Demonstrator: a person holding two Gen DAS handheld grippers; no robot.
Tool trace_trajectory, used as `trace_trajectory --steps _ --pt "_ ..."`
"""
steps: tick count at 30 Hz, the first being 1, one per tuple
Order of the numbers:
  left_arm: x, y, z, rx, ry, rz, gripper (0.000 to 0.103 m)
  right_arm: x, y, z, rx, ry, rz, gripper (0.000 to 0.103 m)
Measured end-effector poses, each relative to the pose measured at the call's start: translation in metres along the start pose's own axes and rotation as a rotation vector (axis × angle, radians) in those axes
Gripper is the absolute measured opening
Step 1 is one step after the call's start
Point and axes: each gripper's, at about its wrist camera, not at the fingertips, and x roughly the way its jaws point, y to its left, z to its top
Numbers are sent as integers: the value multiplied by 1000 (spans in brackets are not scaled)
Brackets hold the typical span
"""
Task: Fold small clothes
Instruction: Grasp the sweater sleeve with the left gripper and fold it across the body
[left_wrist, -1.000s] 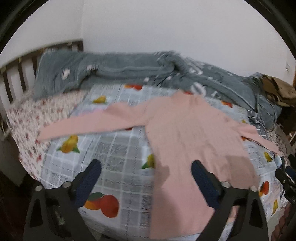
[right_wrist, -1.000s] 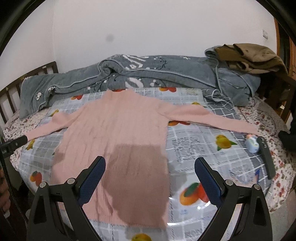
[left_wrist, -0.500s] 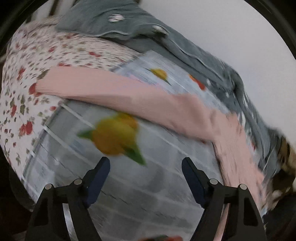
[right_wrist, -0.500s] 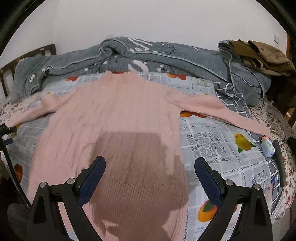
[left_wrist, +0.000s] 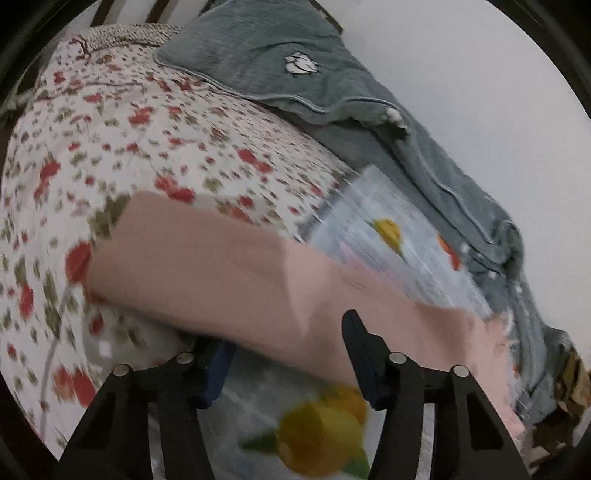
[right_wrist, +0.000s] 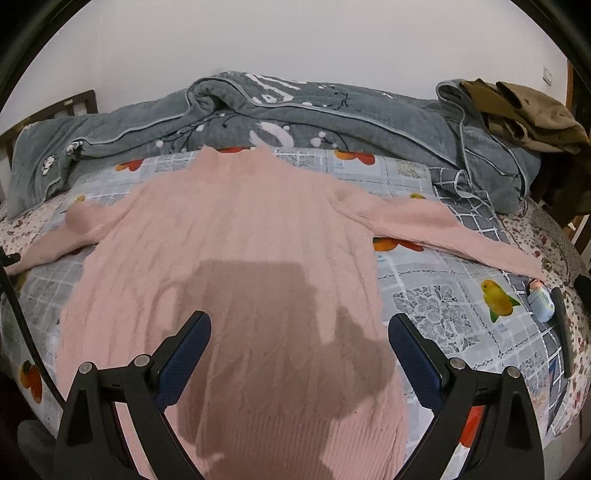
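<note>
In the left wrist view, the left gripper (left_wrist: 286, 352) is now right down at the sleeve (left_wrist: 221, 273) of the pink sweater (left_wrist: 424, 332). A second ago this view showed the whole sweater from farther back, and the claw was wide. Now the view is tipped over, the sleeve fills the middle, and the jaws are closing with the sleeve between them. One finger looks tucked under the near edge of the sleeve and the other sits on top, but the picture is blurry, so I cannot tell if they pinch it yet. The end of the sleeve lies to the left on the flowered sheet (left_wrist: 110, 122). The gray blanket (left_wrist: 295, 66) is bunched up at the far side by the wall. In the right wrist view, the right gripper (right_wrist: 299, 358) hangs over the near, lower part of the pink sweater (right_wrist: 236, 229). Its claw is wide and holds nothing. It has come a little closer to the sweater than a second ago. The sweater lies flat on the fruit-print cover (right_wrist: 424, 295) with both sleeves spread out to the sides, so no fold is made yet. A small bottle (right_wrist: 541, 301) sits near the end of the right sleeve (right_wrist: 443, 229). I think the left sleeve will be the first fold, once the left claw has a good hold.
</note>
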Motion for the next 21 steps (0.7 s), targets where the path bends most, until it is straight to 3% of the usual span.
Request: trace_trajectory --steps 1,5,11,14,21 --pt "3 1 3 -6 1 19 44 2 -2 0 7 2 0 95" --pt "4 -7 15 48 -16 133 9 8 -19 3 46 8 17 95" --pt "-17 -76 23 243 -125 277 7 9 -46 10 34 -33 6 95" --pt "-33 -142 16 373 -195 266 7 13 -69 13 38 -44 13 95" --pt "-47 -296 -30 619 -263 171 7 17 -127 16 76 -83 47 95"
